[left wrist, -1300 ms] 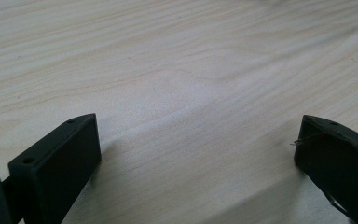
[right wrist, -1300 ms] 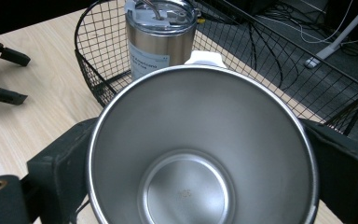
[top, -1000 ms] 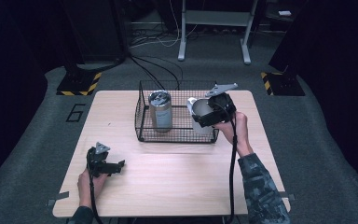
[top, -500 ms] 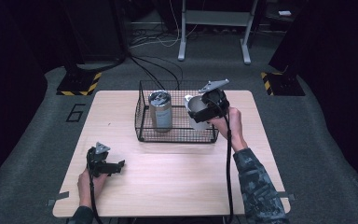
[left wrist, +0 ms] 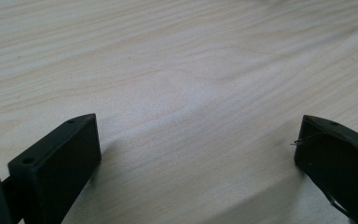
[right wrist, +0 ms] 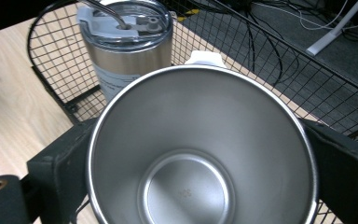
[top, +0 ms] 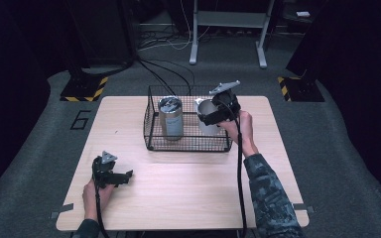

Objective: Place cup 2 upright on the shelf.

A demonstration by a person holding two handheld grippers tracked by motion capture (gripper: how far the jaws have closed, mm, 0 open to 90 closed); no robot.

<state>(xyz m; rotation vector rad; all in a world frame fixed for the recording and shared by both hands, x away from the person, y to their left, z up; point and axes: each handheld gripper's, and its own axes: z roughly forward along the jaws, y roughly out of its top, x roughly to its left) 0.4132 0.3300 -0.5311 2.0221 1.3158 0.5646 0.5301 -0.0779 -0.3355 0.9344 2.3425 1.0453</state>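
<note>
At the left of the wooden table (top: pixel 188 198), the left gripper (top: pixel 120 177) rested on the bare top near the person's edge, its jaws spread wide with nothing but wood grain between them in its own view, and well apart from the work. Moving right, a black wire basket (top: pixel 151 130) stood at the table's far middle, and in its left part a lidded steel tumbler (top: pixel 171 118) stood upright, its clear lid (right wrist: pixel 126 21) closed. At the basket's right end the right gripper (top: pixel 209 119) was clamped on an open steel cup (right wrist: pixel 200 149), one jaw pressed to each side of the wall just below the rim, the cup held upright over or in the basket's right part; whether its base touched the wire floor could not be told. The cup looked rigid, empty and fairly light, but its brushed wall was likely slippery, so a firm squeeze high on the body seemed the safest hold. The tumbler bore a pale label too small to read, and a "6" was marked on the floor left of the table.
</note>
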